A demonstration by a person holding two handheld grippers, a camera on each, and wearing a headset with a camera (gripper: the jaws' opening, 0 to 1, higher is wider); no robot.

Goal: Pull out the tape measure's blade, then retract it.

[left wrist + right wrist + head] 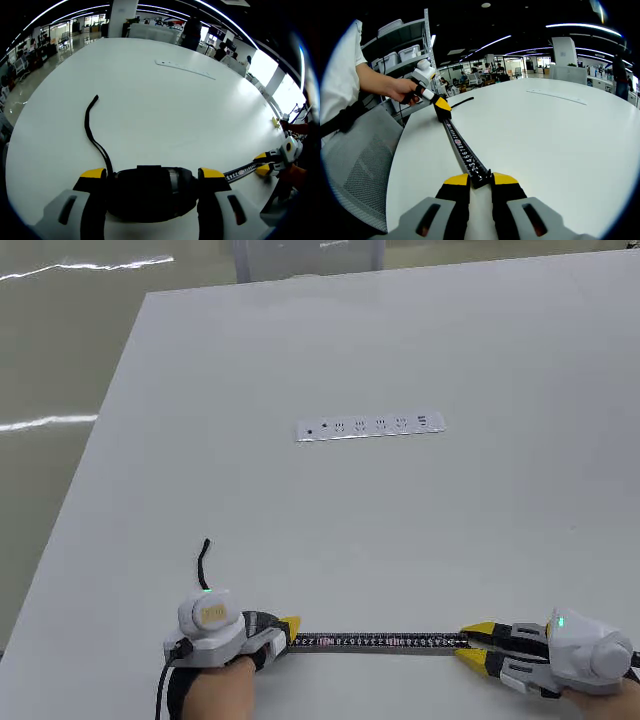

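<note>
Holding the tape measure (150, 195) clamped in my left gripper (152, 174) at the near left of the table (400, 520), my right gripper (480, 179) pinching the end of the blade (462, 150) at the near right, I judge the pull-out done; next I walk that end back slowly, any lock perhaps hidden.

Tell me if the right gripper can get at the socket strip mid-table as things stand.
Probably not yet: the right gripper is shut on the blade, which ties it to the tape measure. Nothing lies on the table between it and the socket strip.
</note>
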